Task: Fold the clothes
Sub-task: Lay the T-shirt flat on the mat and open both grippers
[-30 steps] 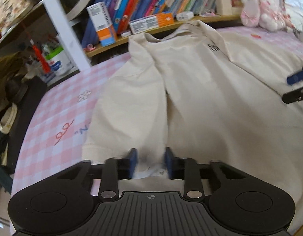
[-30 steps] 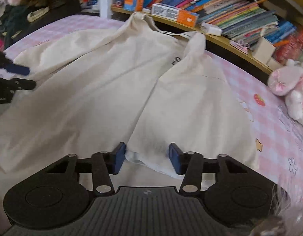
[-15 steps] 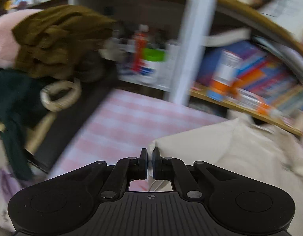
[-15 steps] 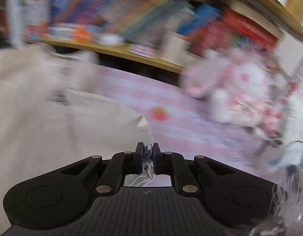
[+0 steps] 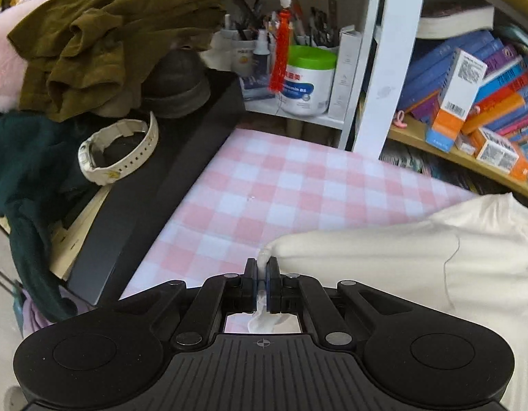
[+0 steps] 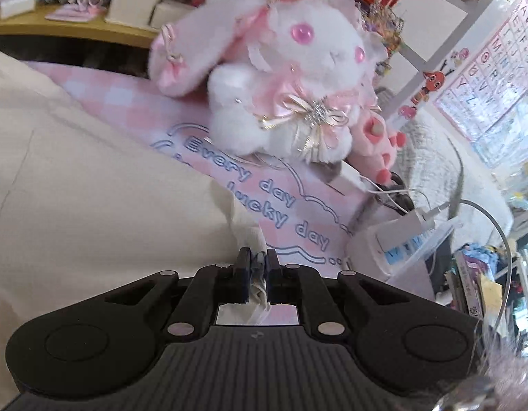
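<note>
A cream sweatshirt (image 5: 418, 267) lies on the pink checked cloth (image 5: 298, 185). My left gripper (image 5: 262, 267) is shut on a pinched bit of its sleeve end, which stretches off to the right in the left wrist view. In the right wrist view the same cream sweatshirt (image 6: 92, 188) fills the left half, and my right gripper (image 6: 257, 258) is shut on its other sleeve end, with a fold of fabric squeezed between the pads. Each gripper is out of the other's view.
To the left are a black ledge (image 5: 154, 185) with a white watch (image 5: 116, 150), piled olive and green clothes (image 5: 102, 34) and a white shelf post (image 5: 390, 58). On the right stand a pink plush rabbit (image 6: 281, 78), a power strip with cables (image 6: 411, 236) and a bookshelf (image 5: 469, 82).
Both grippers closed on the sleeve ends and swung apart, the left one leftward toward the black ledge, the right one rightward toward the plush rabbit, drawing the sleeves outward.
</note>
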